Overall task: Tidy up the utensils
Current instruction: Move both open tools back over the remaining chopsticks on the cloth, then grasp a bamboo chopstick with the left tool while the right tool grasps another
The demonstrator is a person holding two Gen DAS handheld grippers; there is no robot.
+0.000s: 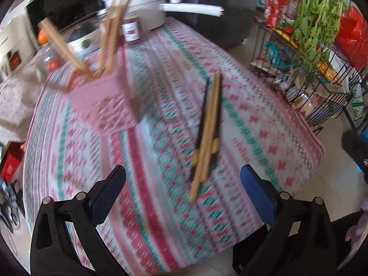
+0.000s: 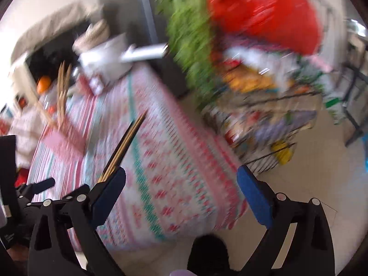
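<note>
A bundle of loose chopsticks [image 1: 208, 128], wooden and black, lies on the patterned tablecloth [image 1: 161, 207], ahead of my open, empty left gripper [image 1: 182, 179]. A pink slotted utensil holder [image 1: 110, 105] stands far left with several wooden chopsticks [image 1: 110, 36] sticking up from it. In the blurred right wrist view the loose chopsticks [image 2: 125, 147] run behind my left finger [image 2: 110, 191]. My right gripper [image 2: 181, 181] is open and empty above the table's near right edge. The holder [image 2: 64, 138] shows at left there.
A white pot [image 1: 147, 4], a jar [image 1: 131, 30] and fruit stand at the table's far end. A black wire rack [image 1: 317, 69] with greens and red bags stands right of the table. The other gripper [image 2: 25, 197] shows at the left edge.
</note>
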